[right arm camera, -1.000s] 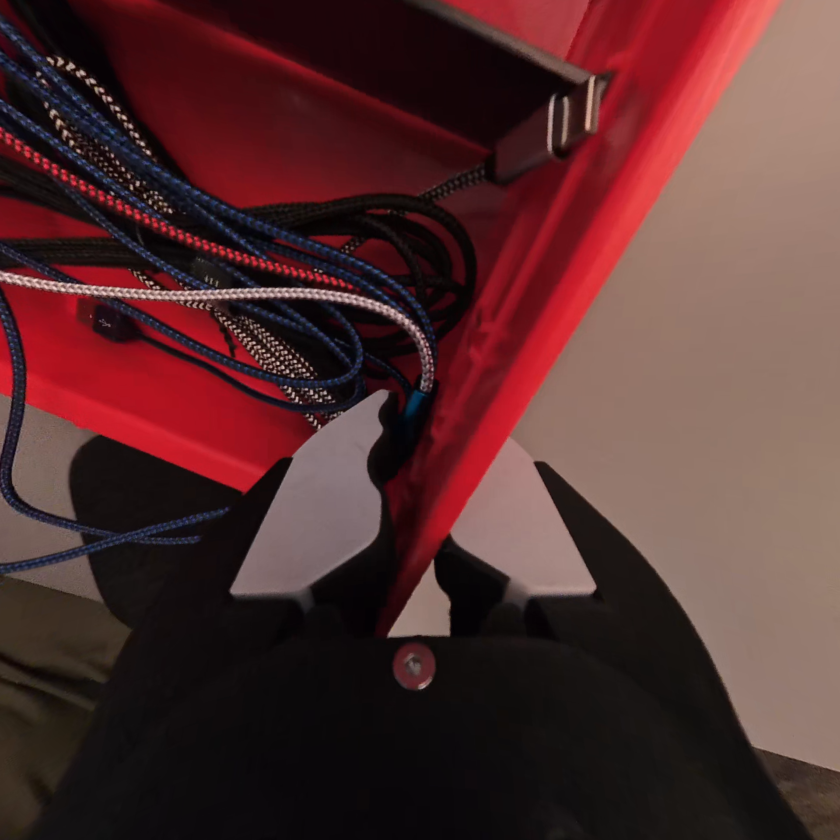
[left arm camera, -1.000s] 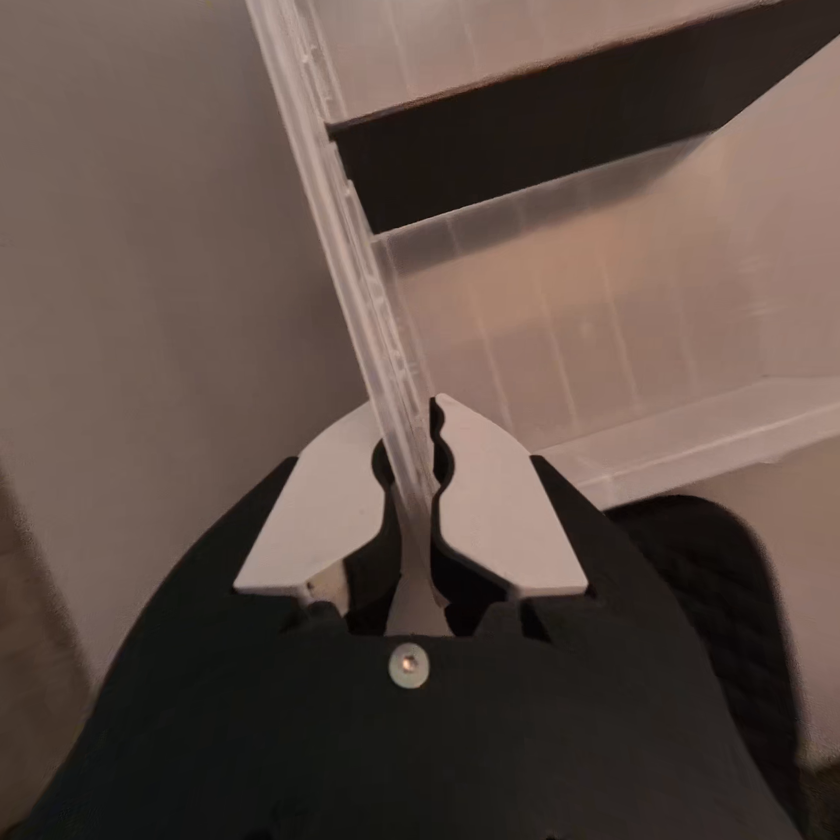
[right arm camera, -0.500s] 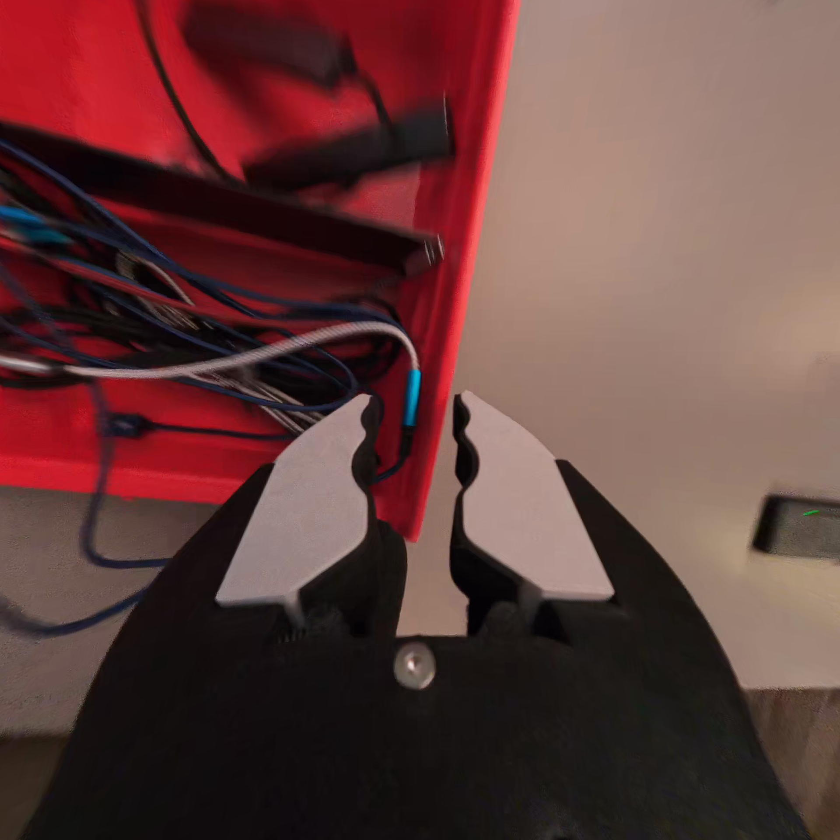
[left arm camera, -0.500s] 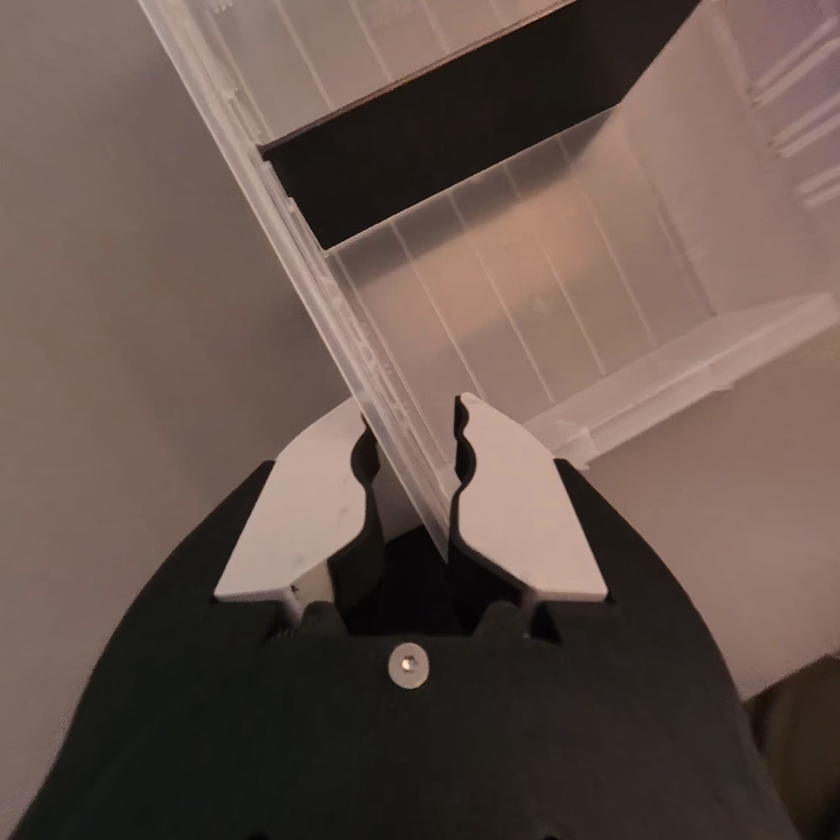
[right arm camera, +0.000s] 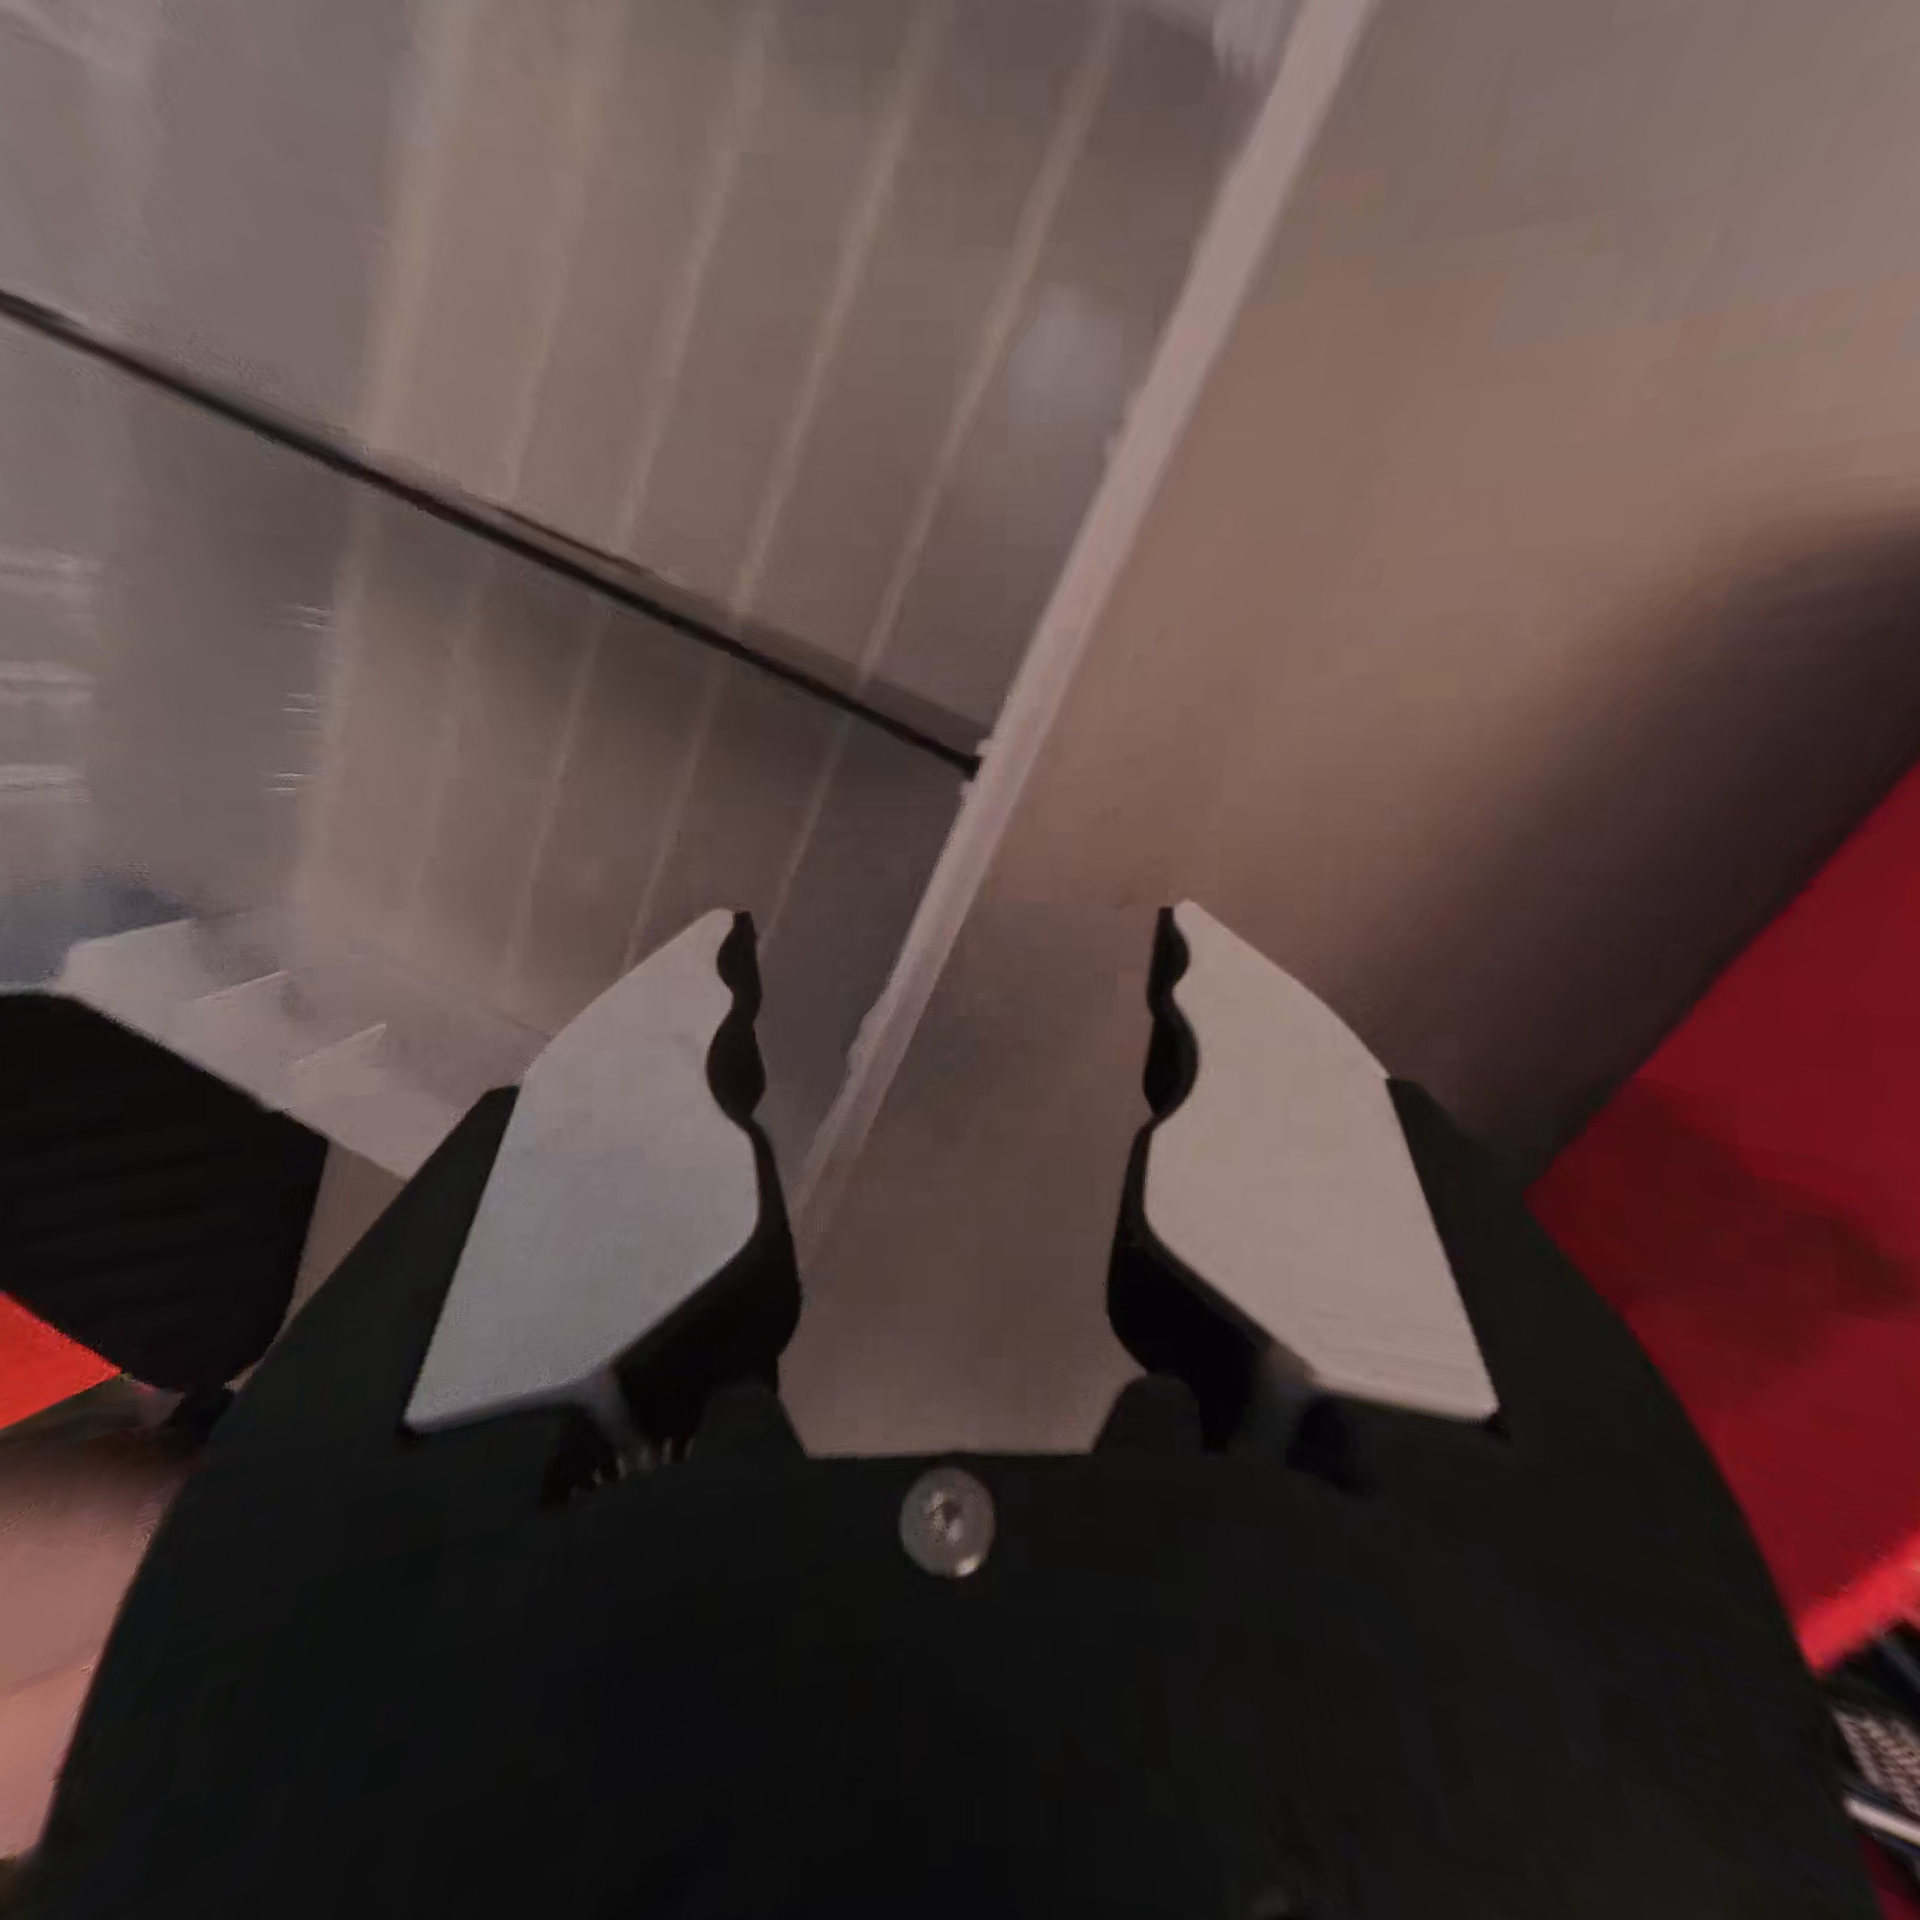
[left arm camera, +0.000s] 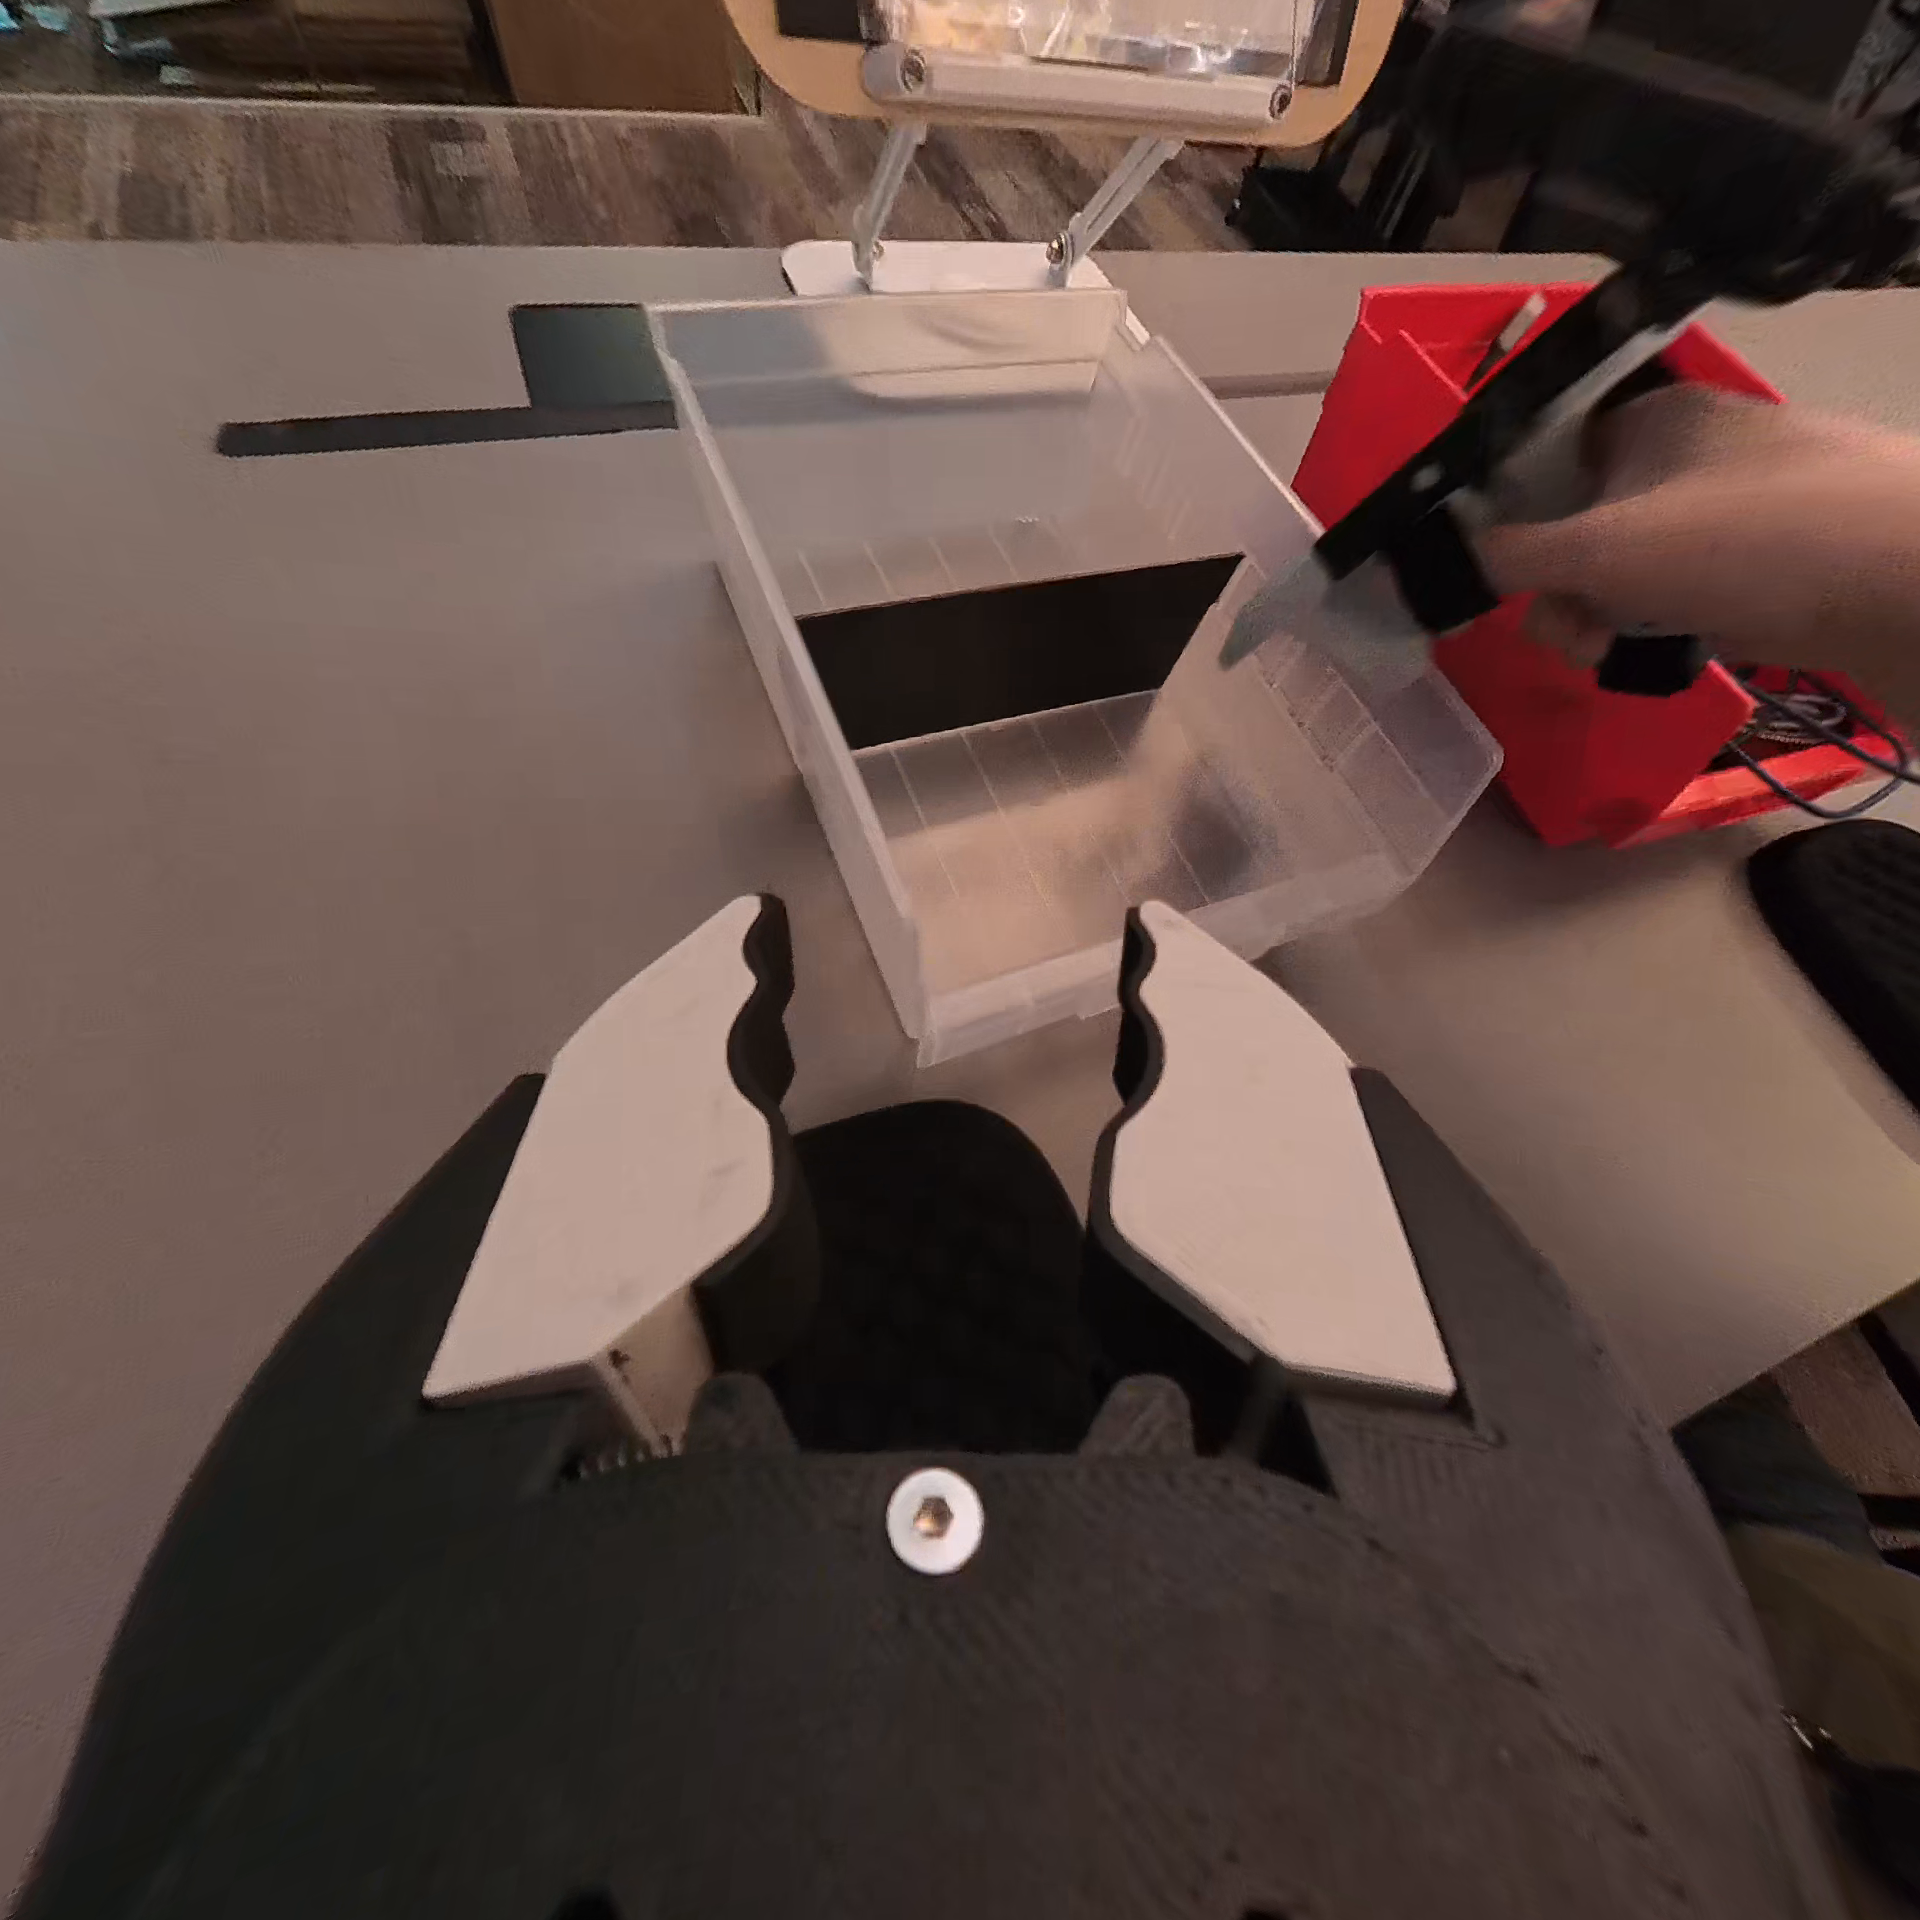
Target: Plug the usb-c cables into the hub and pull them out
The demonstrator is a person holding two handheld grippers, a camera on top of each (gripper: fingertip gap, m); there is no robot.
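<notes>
USB-C cables (left arm camera: 1829, 727) are visible only as a dark tangle in the near end of the red bin (left arm camera: 1558, 717), at the right of the left wrist view; no hub can be identified in either current view, and nothing is plugged in as far as can be seen. Largest item: the grey table (left arm camera: 312, 727), which carries everything. Next: the clear plastic bin (left arm camera: 997, 499), lying at the table's middle just beside the red bin, with a dark slot of the table showing through its floor; it appears empty. The left gripper (left arm camera: 951, 925) hovers just short of the clear bin's near corner, fingers spread wide, holding nothing. The right gripper (right arm camera: 951, 925), held in a hand (left arm camera: 1714, 520), hangs over the clear bin's right wall, which passes up between its fingers in the right wrist view without being touched; its fingers are likewise wide apart and empty. That view is motion-blurred, so fine detail is unreliable. Judged step: setup, before any cable is picked. The next move calls for taking the right gripper to the red bin, selecting one connector from the tangle, and closing on its body. Separating one cable from the rest is likely to need care.
</notes>
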